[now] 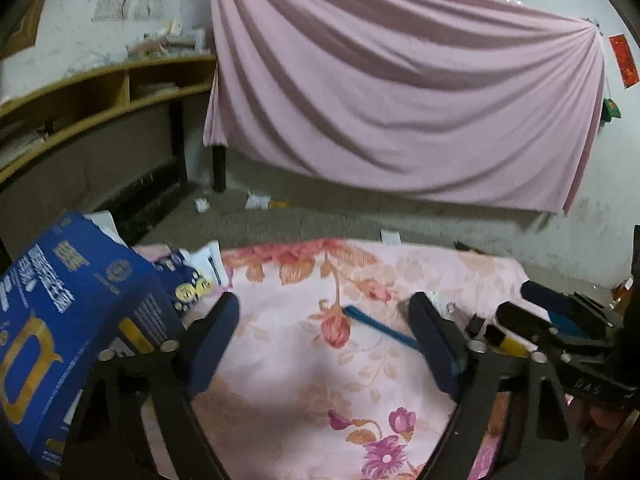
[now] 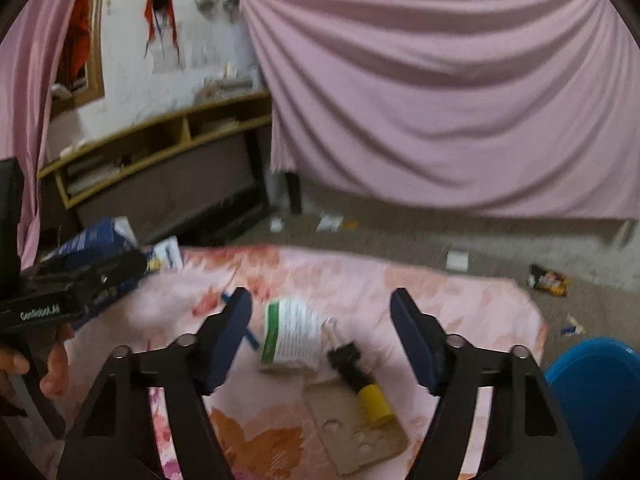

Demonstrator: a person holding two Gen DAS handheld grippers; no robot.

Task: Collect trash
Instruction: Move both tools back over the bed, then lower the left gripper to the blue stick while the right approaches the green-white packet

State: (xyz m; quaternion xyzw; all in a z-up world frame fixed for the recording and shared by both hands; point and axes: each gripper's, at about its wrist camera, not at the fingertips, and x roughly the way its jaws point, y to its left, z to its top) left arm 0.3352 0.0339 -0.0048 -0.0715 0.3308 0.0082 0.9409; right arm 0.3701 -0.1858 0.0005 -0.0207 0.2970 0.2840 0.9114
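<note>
I see my right gripper (image 2: 320, 338) spread wide, holding nothing. Between its fingers lie a crumpled white packet (image 2: 292, 338) with a green stripe, a black-and-yellow tube (image 2: 360, 376) and flat brown card (image 2: 356, 436) on the floral cloth (image 2: 460, 300). My left gripper (image 1: 324, 340) also gapes empty; a glossy blue box (image 1: 68, 312) sits just left, cut off. A blue stick (image 1: 376, 326) runs behind its right finger, partly hidden.

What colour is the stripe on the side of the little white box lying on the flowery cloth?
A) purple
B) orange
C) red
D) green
D: in the right wrist view the white box lies on the flowery cloth and has a green band down its left edge, next to a small bottle with a yellow cap.
</note>
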